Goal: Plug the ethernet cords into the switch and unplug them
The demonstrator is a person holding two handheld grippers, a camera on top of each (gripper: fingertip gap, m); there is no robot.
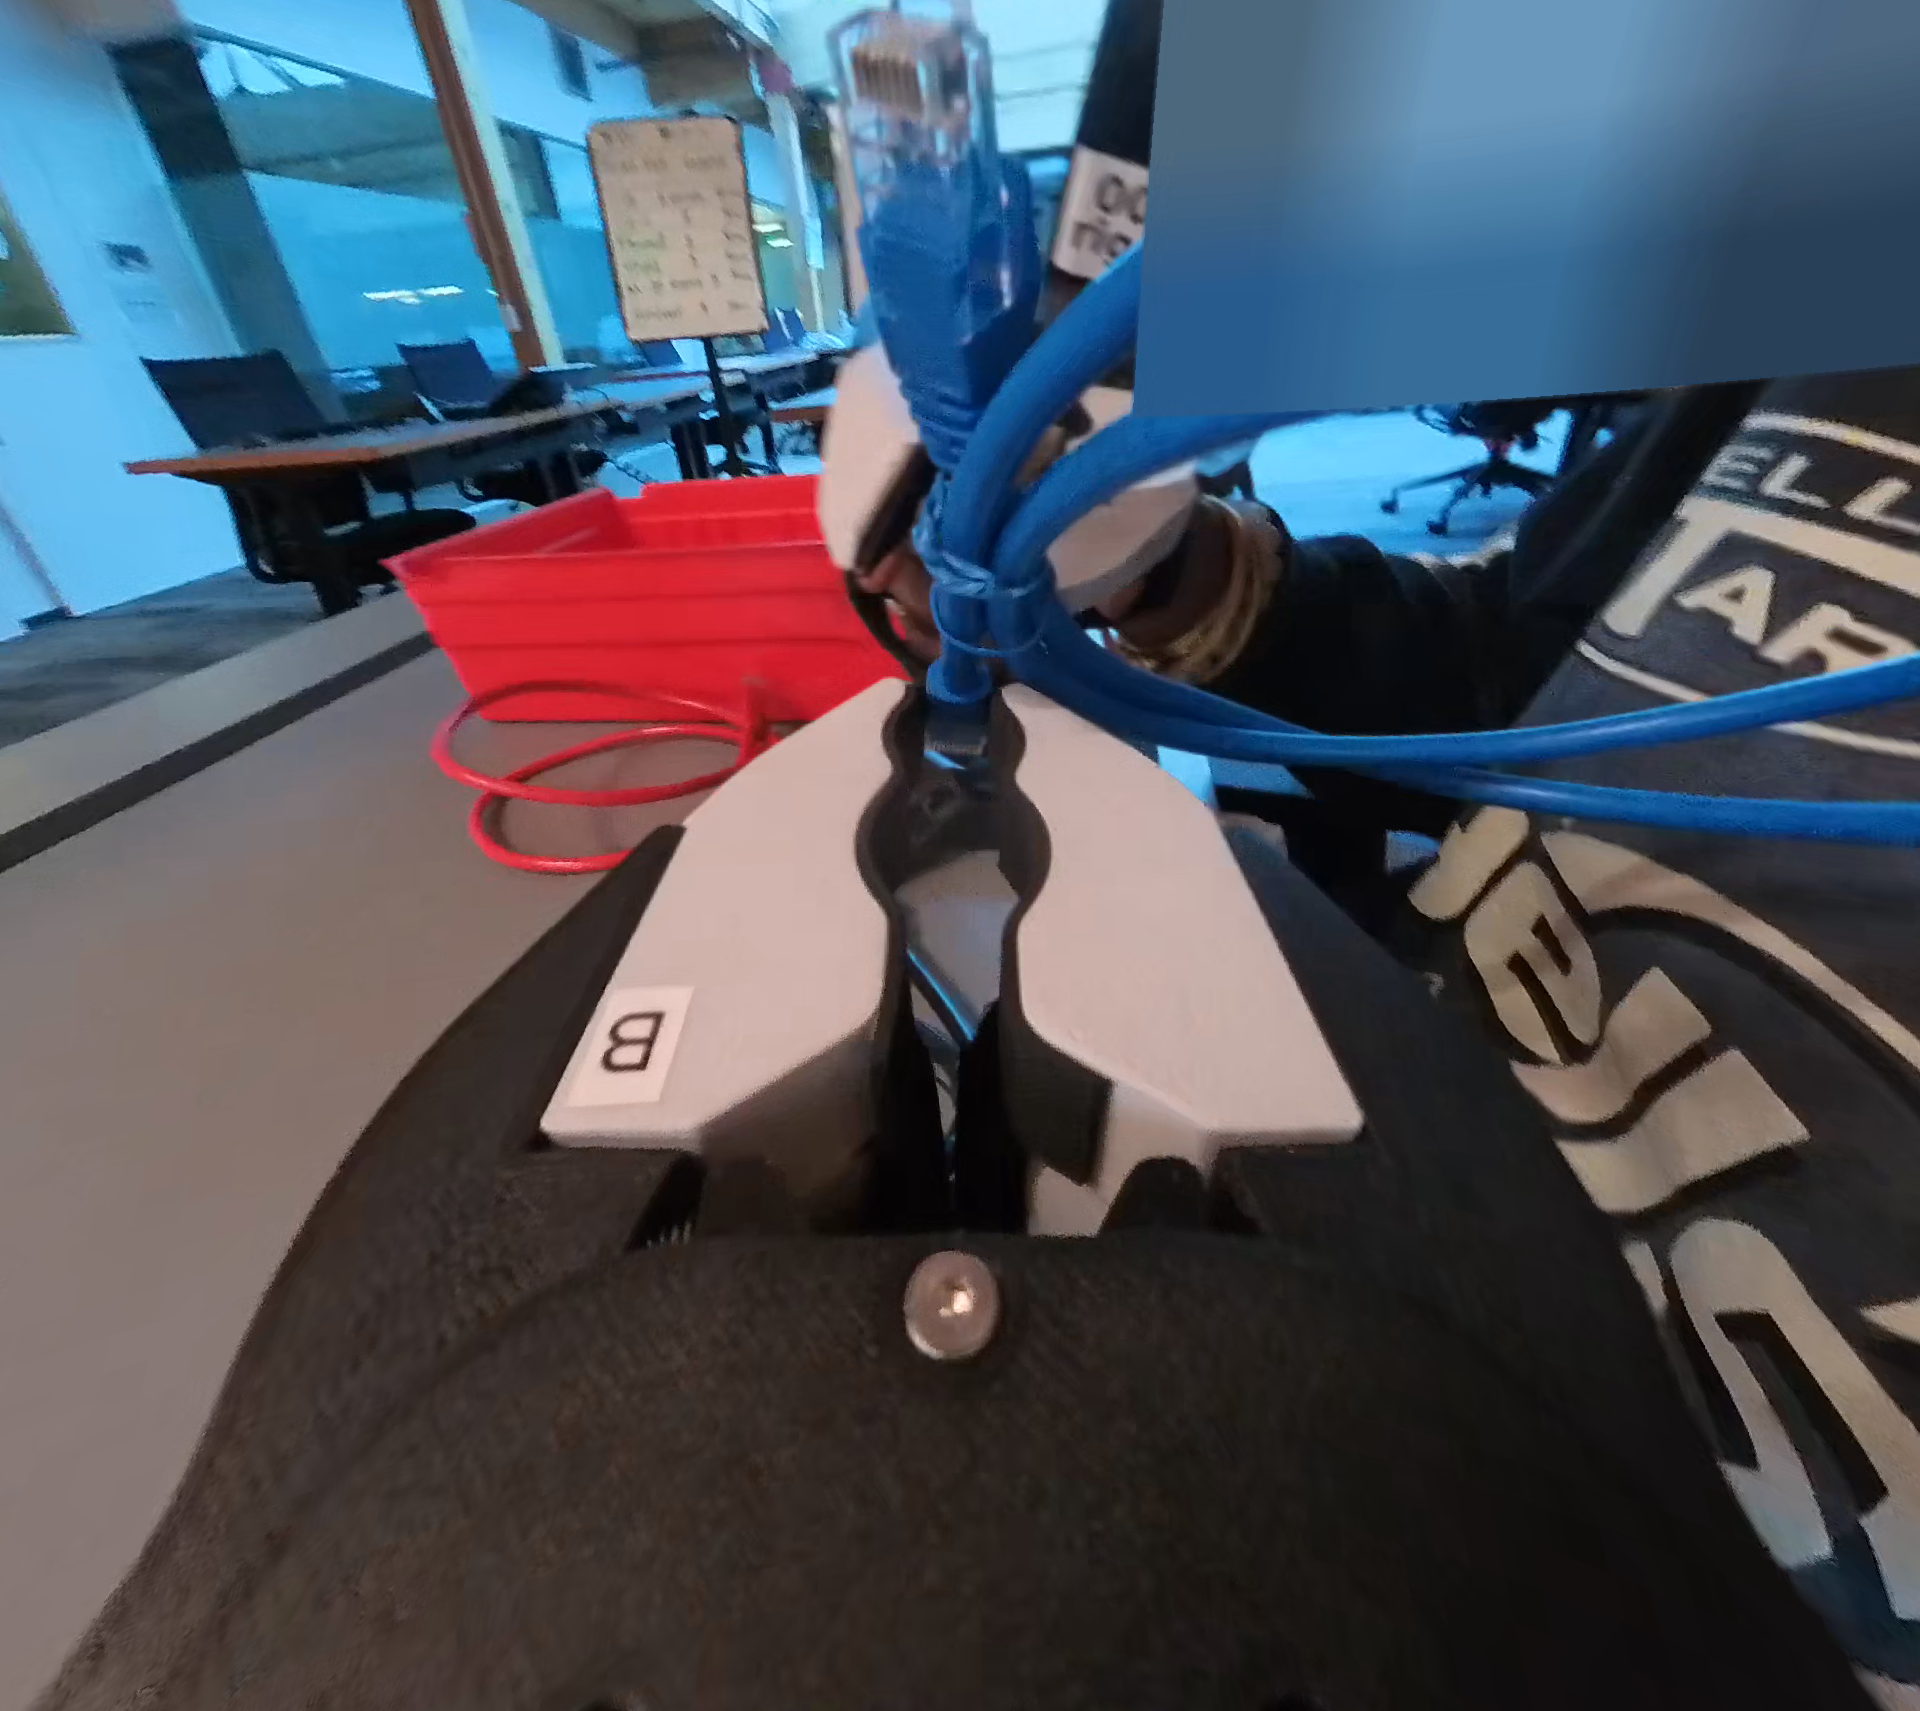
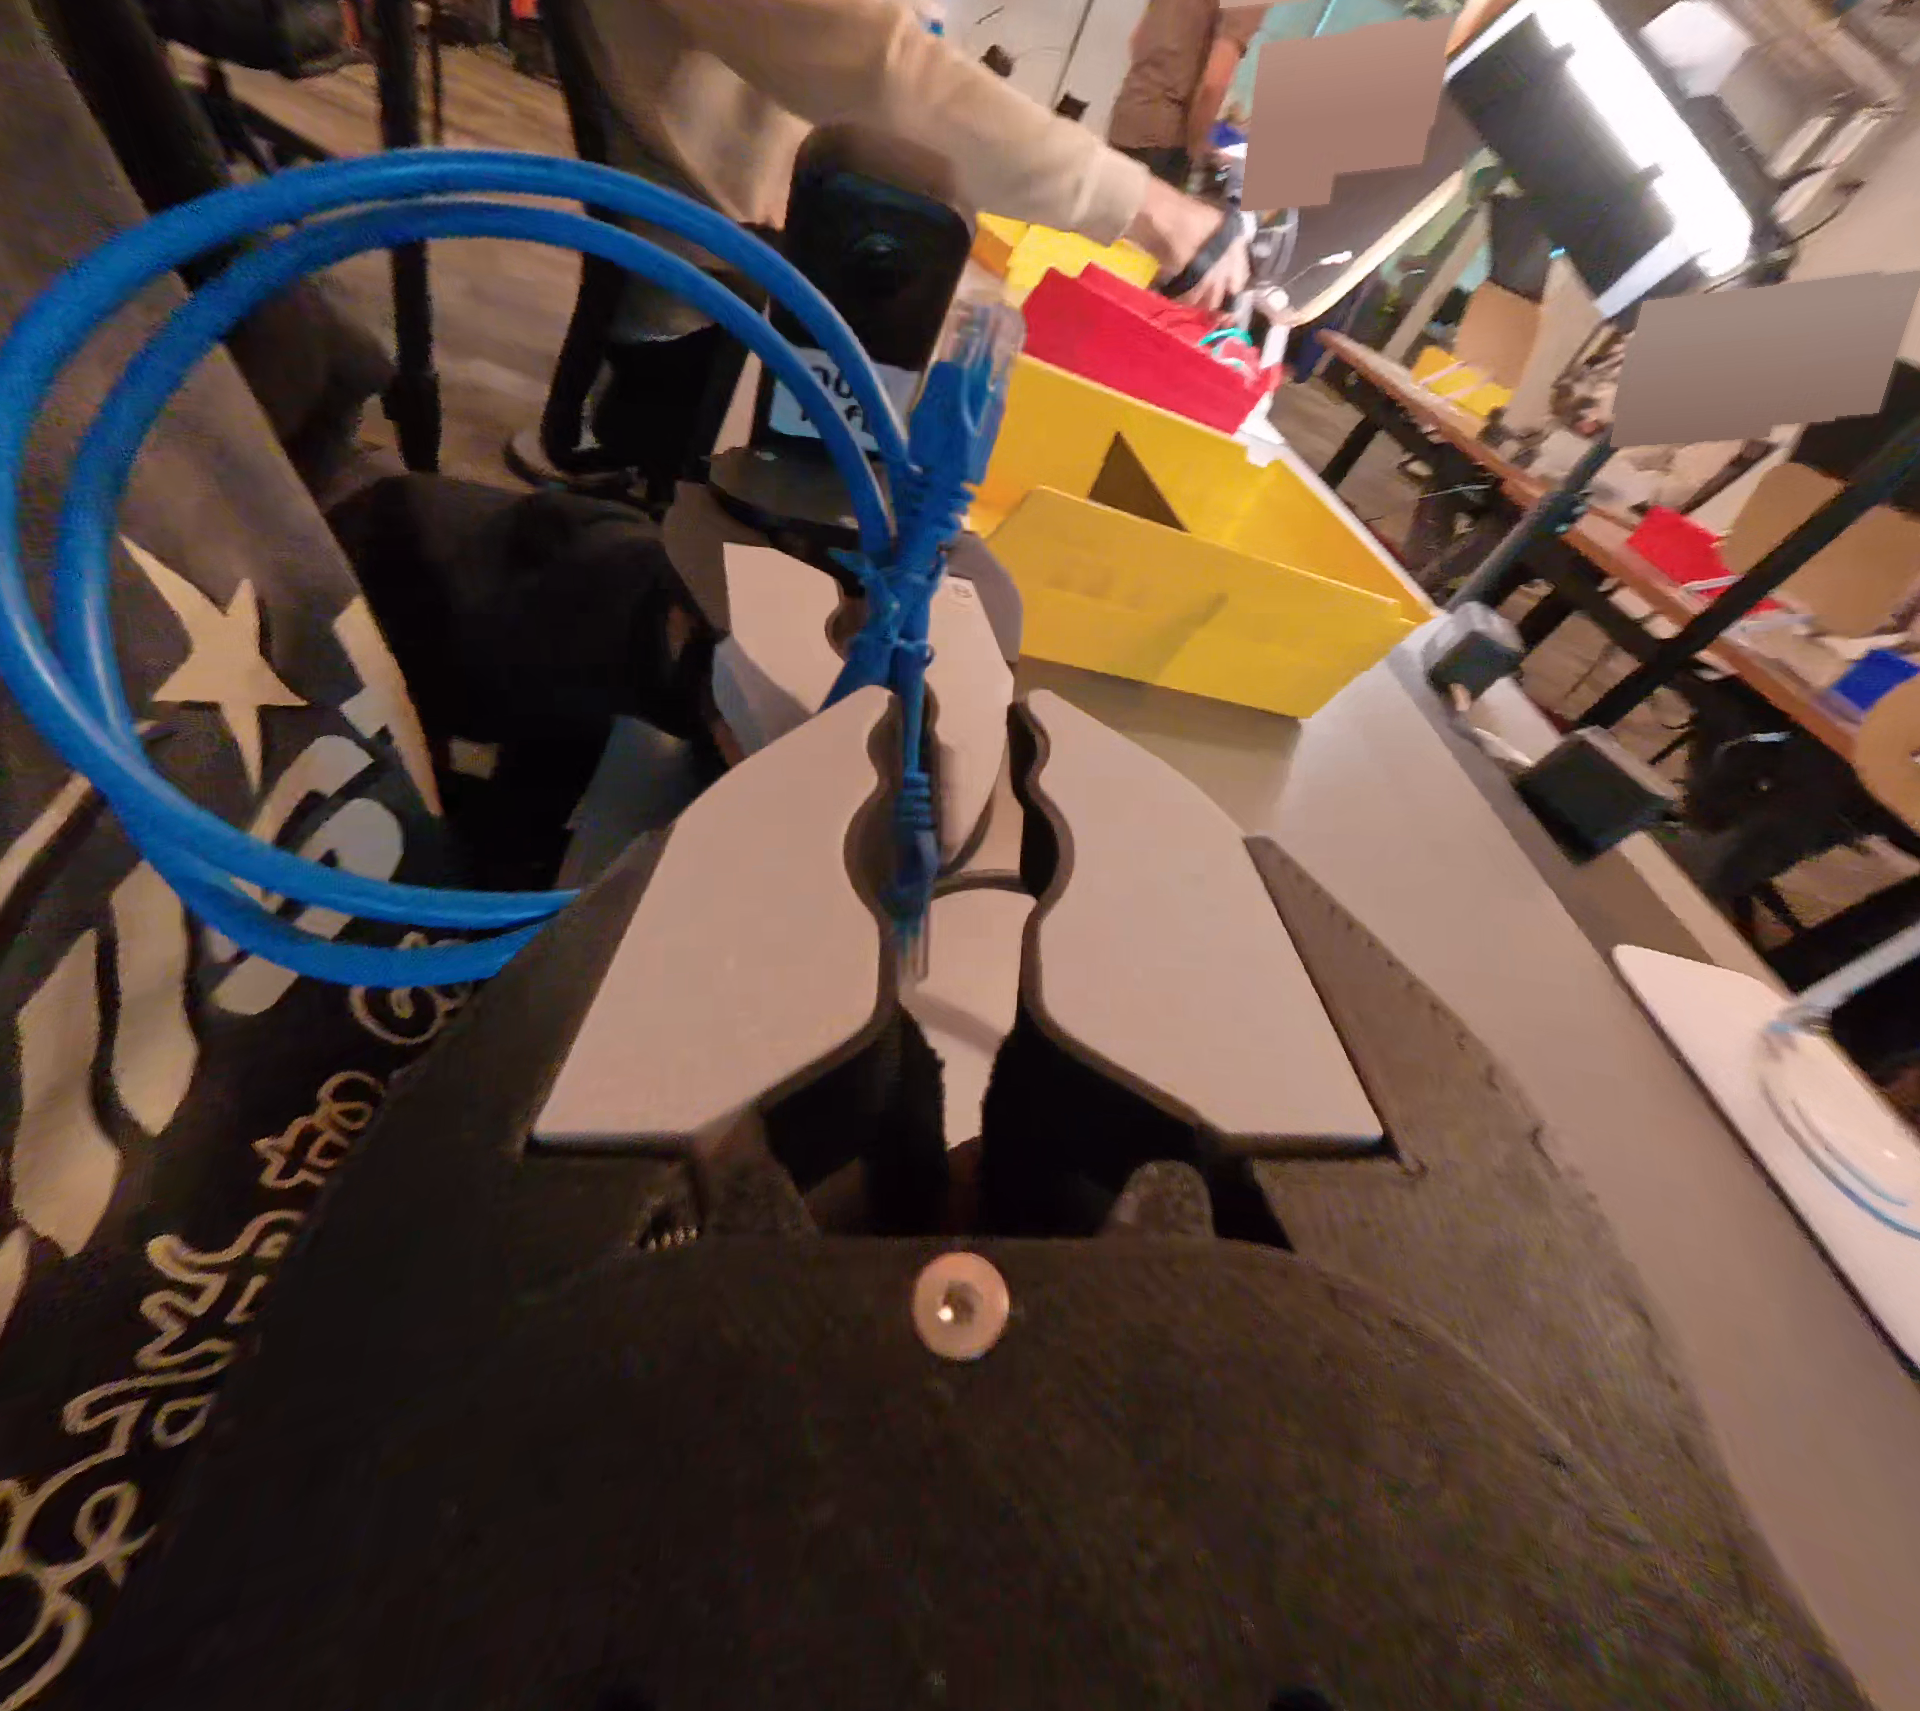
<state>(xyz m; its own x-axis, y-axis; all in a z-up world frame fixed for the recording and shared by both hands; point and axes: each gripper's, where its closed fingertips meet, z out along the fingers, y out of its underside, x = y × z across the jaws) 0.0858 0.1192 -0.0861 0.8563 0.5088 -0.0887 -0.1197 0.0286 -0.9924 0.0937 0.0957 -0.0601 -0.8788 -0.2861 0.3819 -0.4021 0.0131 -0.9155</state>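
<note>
A blue ethernet cord is coiled and tied with a thin tie. In the left wrist view one clear plug points up. My left gripper is shut on the cord's lower plug end, held above the grey table. My right gripper faces it with its jaws a little apart. The cord hangs between them against the left finger, and its loops swing out left. The right gripper's white fingers show behind the cord. No switch is in view.
A red bin and a coiled red cord lie on the table ahead of the left gripper. Yellow bins, a black camera on a stand and a white mat are near the right gripper. People stand beyond. Less than 4 cm separates the two grippers' tips.
</note>
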